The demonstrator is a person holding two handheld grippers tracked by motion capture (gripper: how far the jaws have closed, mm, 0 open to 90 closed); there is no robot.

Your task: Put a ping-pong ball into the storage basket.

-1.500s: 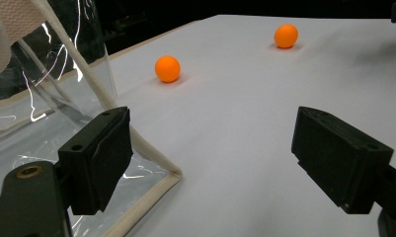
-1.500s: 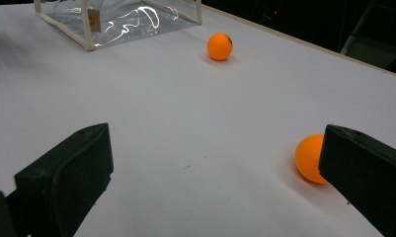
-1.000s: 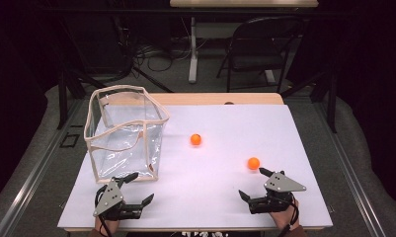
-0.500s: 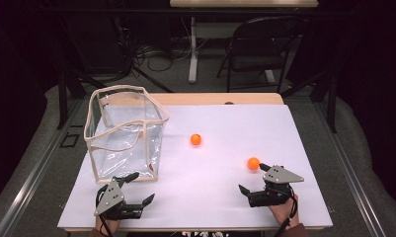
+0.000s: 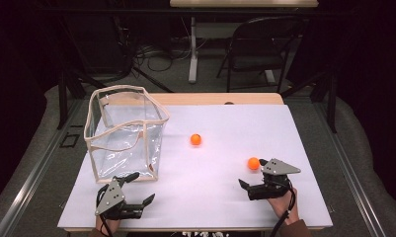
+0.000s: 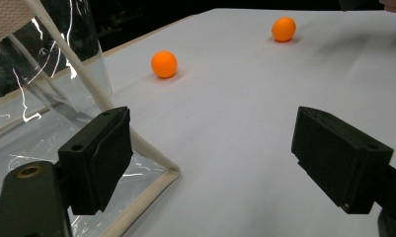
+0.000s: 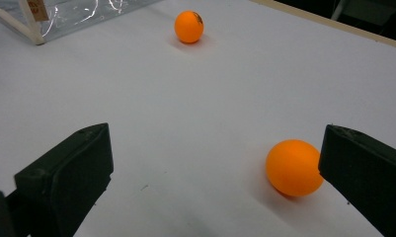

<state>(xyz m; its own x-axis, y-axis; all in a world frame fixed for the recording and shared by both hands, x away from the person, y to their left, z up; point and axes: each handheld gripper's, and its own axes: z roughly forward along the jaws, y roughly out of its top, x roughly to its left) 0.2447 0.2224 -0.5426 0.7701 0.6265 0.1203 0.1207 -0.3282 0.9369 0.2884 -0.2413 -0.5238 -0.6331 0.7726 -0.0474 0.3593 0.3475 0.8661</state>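
Observation:
Two orange balls lie on the white table: the near one (image 5: 254,163) at the right, the far one (image 5: 196,139) in the middle. My right gripper (image 5: 251,173) is open and empty just behind the near ball. In the right gripper view that ball (image 7: 294,168) rests against the inner side of the right jaw, and the gripper (image 7: 215,168) gapes wide. The far ball (image 7: 189,26) lies ahead. My left gripper (image 5: 142,187) is open and empty at the front left. Its own view shows the gripper (image 6: 210,148) wide apart, with both balls (image 6: 164,64) (image 6: 284,28) far ahead.
A clear plastic bag (image 5: 126,128) with cream trim stands upright at the left, its mouth open upward. Its near corner (image 6: 151,163) sits right by my left jaw. The white table top (image 5: 225,197) ends close behind both hands. A chair (image 5: 264,44) stands beyond the table.
My right gripper has edged forward and left, so its far jaw now sits beside the near ball. The left gripper and both balls have stayed put.

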